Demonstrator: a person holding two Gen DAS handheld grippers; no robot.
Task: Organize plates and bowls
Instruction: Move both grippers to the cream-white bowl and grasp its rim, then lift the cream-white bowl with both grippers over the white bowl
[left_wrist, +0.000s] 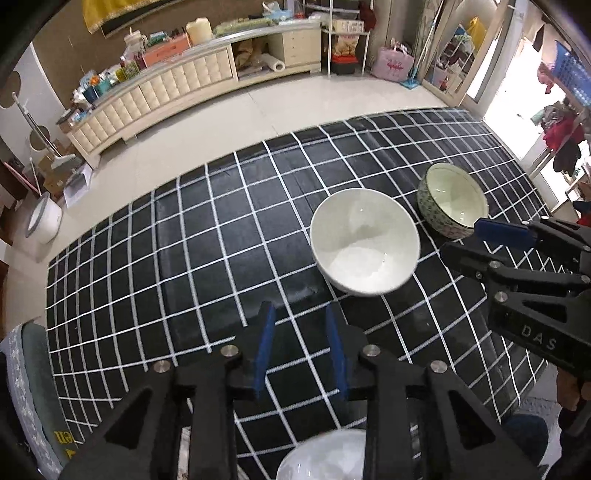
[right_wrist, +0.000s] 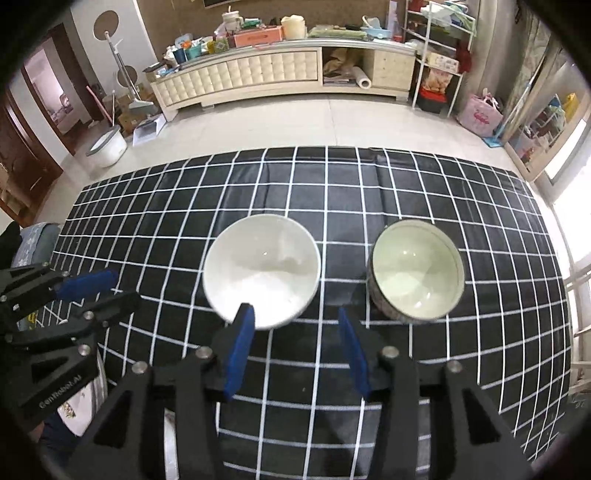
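white bowl: the white bowl (right_wrist: 261, 272) sits upright on the checked cloth (right_wrist: 155, 206) over the worktop, roughly mid-scene, nothing touching it.

patterned bowl: the patterned bowl (right_wrist: 416, 270) is just to its right, also upright, a clear strip of cloth between the two.

what's inside: both look empty to me, just glare on the glaze. No food, no water that I can make out.

left gripper: the left gripper (left_wrist: 301, 347) has its fingers released a little, a narrow gap and only cloth showing between them. It hangs near-side and left of the white bowl.

right gripper: the right gripper (right_wrist: 293, 350) has its fingers spread wider, holding nothing, pointing at the gap between the bowls.

step in hand: looks like lining up for a pick, probably to nest one bowl in the other.

how I'd do it: straddle a rim with one finger inside and one outside, squeeze on the wall, lift straight up, lower in centred. Glazed rims are slippery, so don't pinch at an angle.

near edge: something pale and round (left_wrist: 325, 456) peeks in under the left gripper; can't tell if it's a plate or a bowl.
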